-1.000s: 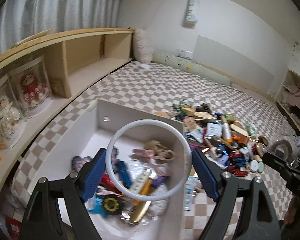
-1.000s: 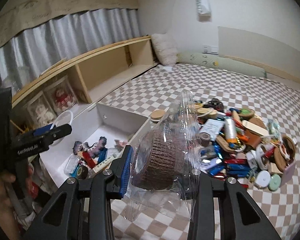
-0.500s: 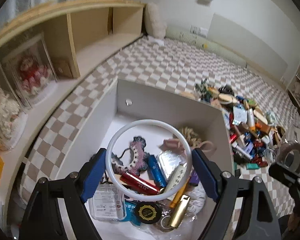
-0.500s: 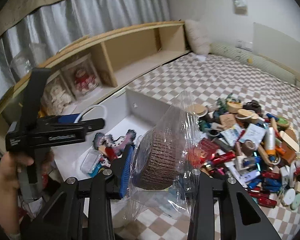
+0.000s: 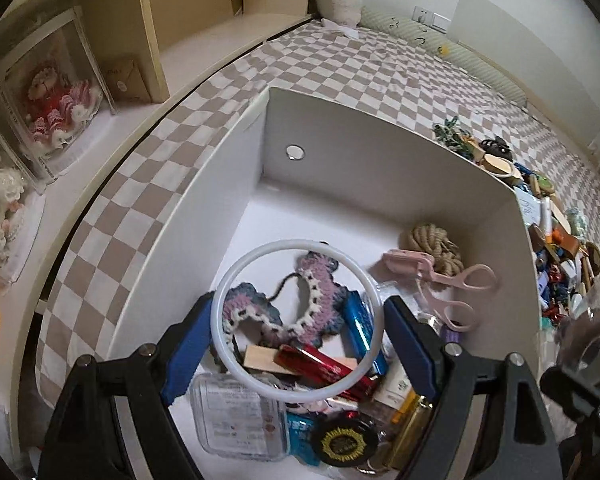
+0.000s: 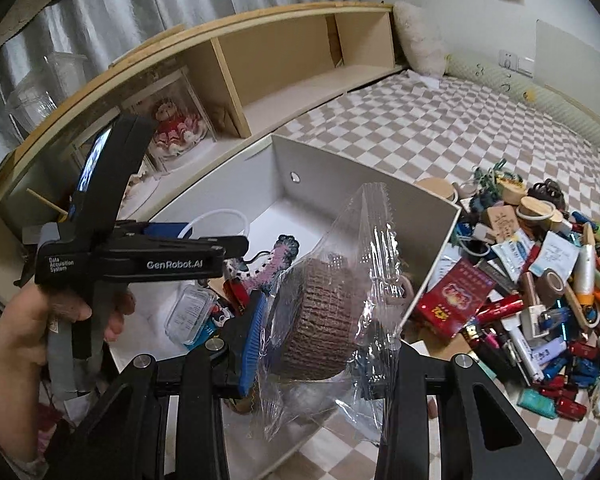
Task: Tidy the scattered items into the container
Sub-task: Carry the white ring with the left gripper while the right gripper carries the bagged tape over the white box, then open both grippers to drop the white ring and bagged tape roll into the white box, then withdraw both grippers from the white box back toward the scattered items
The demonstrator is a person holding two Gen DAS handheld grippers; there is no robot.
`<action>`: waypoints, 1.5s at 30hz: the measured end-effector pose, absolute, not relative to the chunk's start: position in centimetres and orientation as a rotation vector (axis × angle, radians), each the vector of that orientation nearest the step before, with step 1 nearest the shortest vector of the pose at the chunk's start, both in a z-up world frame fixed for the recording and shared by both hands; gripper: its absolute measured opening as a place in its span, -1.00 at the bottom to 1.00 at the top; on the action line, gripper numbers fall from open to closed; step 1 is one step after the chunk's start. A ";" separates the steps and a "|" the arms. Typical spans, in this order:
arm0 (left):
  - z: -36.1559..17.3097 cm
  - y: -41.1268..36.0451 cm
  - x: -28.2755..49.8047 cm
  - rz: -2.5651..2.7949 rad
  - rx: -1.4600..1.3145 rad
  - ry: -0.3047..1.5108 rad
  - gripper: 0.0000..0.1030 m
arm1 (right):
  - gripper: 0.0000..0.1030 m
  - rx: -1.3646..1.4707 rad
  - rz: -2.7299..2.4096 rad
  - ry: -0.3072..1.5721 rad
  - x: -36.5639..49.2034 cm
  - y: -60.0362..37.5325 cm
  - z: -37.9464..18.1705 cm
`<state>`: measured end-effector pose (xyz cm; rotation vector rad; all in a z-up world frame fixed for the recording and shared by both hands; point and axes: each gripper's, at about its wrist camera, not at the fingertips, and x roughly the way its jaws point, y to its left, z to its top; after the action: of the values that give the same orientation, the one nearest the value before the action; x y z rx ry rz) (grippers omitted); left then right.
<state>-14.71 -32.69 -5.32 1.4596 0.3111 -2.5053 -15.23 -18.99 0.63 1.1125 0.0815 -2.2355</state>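
Gripping white ring [image 5: 296,321], left claw [image 5: 298,350] over box [image 5: 380,152].

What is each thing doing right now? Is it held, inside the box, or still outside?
white ring: held by left gripper, over the box
bagged brown roll: held by right gripper
white box: open, partly filled
pink scissors: inside box
pile of small items: still outside
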 end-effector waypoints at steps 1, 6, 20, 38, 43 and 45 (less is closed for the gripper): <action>-5.4 -32.8 -14.8 -2.498 1.453 0.312 0.74 | -0.26 1.120 -2.232 0.085 -15.4 -19.2 0.4; -5.3 -33.4 -14.0 -2.493 1.393 0.318 0.93 | -0.26 1.150 -2.218 0.104 -16.1 -20.3 -0.6; -1.7 -34.4 -10.4 -2.581 1.169 0.391 0.94 | -0.27 1.199 -2.159 0.098 -17.9 -23.6 -2.9; -1.8 -33.5 -8.5 -2.606 1.152 0.427 0.94 | 1.00 1.074 -2.180 0.091 -17.3 -23.1 -2.9; -1.2 -32.8 -8.1 -2.613 1.142 0.420 0.94 | 1.00 1.057 -2.207 0.114 -16.4 -22.0 -2.0; -0.8 -32.4 -7.9 -2.615 1.136 0.410 0.94 | 1.00 1.054 -2.214 0.105 -16.1 -21.4 -1.5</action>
<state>-7.88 -32.44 -0.83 1.1357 0.4098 -2.6151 -16.07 -21.44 -1.51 1.0537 0.1049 -2.2144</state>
